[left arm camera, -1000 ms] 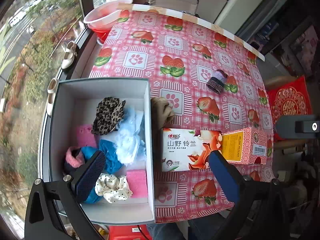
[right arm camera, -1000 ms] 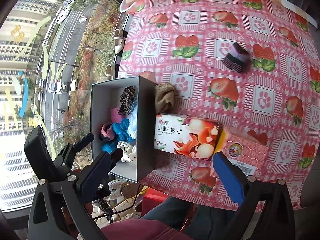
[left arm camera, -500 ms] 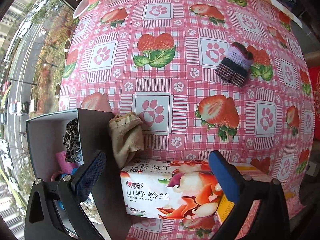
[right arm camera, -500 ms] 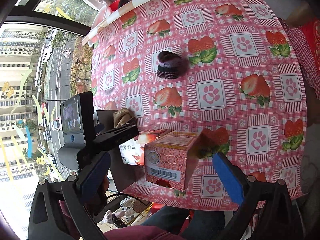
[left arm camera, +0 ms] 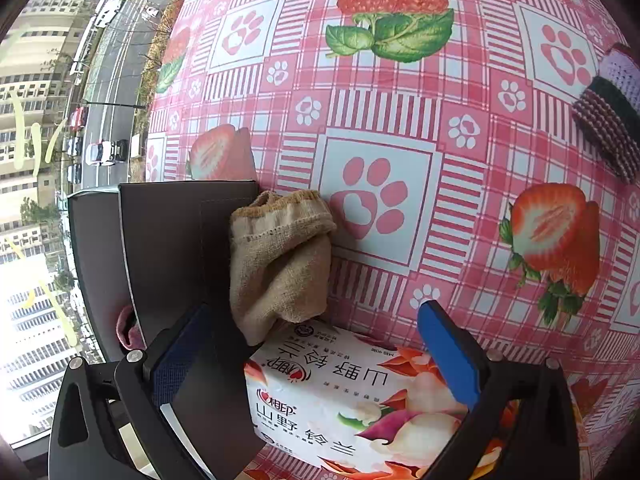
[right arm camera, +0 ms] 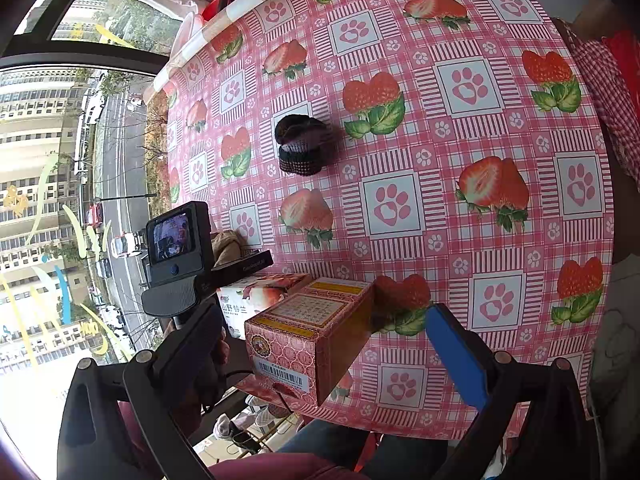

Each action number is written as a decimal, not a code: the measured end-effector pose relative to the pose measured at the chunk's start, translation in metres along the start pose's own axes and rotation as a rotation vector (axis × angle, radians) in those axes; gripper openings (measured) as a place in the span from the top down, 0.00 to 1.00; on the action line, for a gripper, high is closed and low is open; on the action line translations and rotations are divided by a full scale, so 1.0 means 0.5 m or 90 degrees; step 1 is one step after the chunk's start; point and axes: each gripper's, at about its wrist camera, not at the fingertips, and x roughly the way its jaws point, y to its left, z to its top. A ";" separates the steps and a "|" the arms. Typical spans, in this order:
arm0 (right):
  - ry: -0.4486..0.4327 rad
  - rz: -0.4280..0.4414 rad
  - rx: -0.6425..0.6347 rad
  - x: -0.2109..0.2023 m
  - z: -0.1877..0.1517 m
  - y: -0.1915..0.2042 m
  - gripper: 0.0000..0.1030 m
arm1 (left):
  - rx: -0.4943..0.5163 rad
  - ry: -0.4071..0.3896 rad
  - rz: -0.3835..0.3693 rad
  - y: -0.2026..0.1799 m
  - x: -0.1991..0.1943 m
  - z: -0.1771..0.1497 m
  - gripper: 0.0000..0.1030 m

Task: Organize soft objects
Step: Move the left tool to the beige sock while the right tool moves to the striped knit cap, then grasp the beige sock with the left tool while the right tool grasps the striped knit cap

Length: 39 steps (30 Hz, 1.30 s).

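Two claws spread wide, left claw (left arm camera: 316, 356) nearing beige sock (left arm camera: 280, 264), right claw (right arm camera: 324, 356) empty

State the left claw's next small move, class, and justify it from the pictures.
Probably ease the open left claw forward and down onto the crumpled beige knitted sock. It lies outside the dark grey cardboard box, wedged against the white floral tissue box.

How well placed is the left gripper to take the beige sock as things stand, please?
Probably well placed. The left gripper is open, and the beige sock lies just ahead, nothing covering it. But it is wedged between the grey box and the tissue pack, so a finger may catch either.
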 end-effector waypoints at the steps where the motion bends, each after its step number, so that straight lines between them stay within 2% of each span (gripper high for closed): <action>1: 0.002 0.001 0.000 0.000 0.002 -0.005 0.00 | -0.003 0.013 -0.009 0.001 0.010 0.003 0.00; 3: 0.005 0.002 0.005 -0.001 0.007 -0.019 0.00 | -0.011 0.039 -0.044 0.002 0.029 0.009 0.00; 6: 0.008 0.002 0.015 -0.001 0.015 -0.040 0.00 | -0.020 0.039 -0.169 -0.005 0.027 0.024 0.01; 8: 0.014 -0.004 0.018 0.006 0.025 -0.049 0.00 | 0.011 -0.002 -0.251 -0.025 -0.011 0.030 0.02; 9: 0.018 -0.008 0.018 0.010 0.031 -0.052 0.00 | 0.036 -0.042 -0.264 -0.037 -0.041 0.028 0.03; 11: 0.023 -0.023 0.004 0.019 0.048 -0.048 0.00 | 0.081 -0.122 -0.248 -0.055 -0.099 0.015 0.03; 13: 0.022 -0.055 -0.023 0.031 0.072 -0.036 0.00 | 0.090 -0.154 -0.224 -0.058 -0.125 0.003 0.03; 15: 0.022 -0.075 -0.047 0.051 0.100 -0.020 0.00 | 0.062 -0.144 -0.216 -0.045 -0.128 -0.005 0.03; 19: 0.036 -0.080 -0.101 0.126 0.160 0.033 0.00 | -0.006 -0.117 -0.201 0.010 -0.093 -0.016 0.03; 23: 0.047 -0.084 -0.168 0.224 0.207 0.096 0.00 | -0.016 -0.092 -0.181 0.042 -0.046 -0.002 0.03; 27: 0.036 -0.119 -0.219 0.302 0.244 0.136 0.00 | -0.024 -0.072 -0.175 0.039 -0.008 0.020 0.03; 31: 0.039 -0.153 -0.245 0.360 0.270 0.147 0.00 | -0.025 -0.055 -0.171 0.017 0.023 0.036 0.03; 36: 0.042 -0.167 -0.253 0.396 0.282 0.145 0.00 | -0.030 -0.031 -0.161 0.010 0.058 0.055 0.03; 37: 0.038 -0.173 -0.255 0.398 0.281 0.145 0.07 | -0.030 -0.029 -0.164 0.014 0.064 0.056 0.03; 38: 0.037 -0.166 -0.257 0.398 0.280 0.144 0.21 | -0.029 -0.027 -0.166 0.015 0.066 0.057 0.03; 39: 0.043 -0.161 -0.257 0.402 0.278 0.142 0.30 | -0.027 -0.023 -0.169 0.022 0.076 0.062 0.03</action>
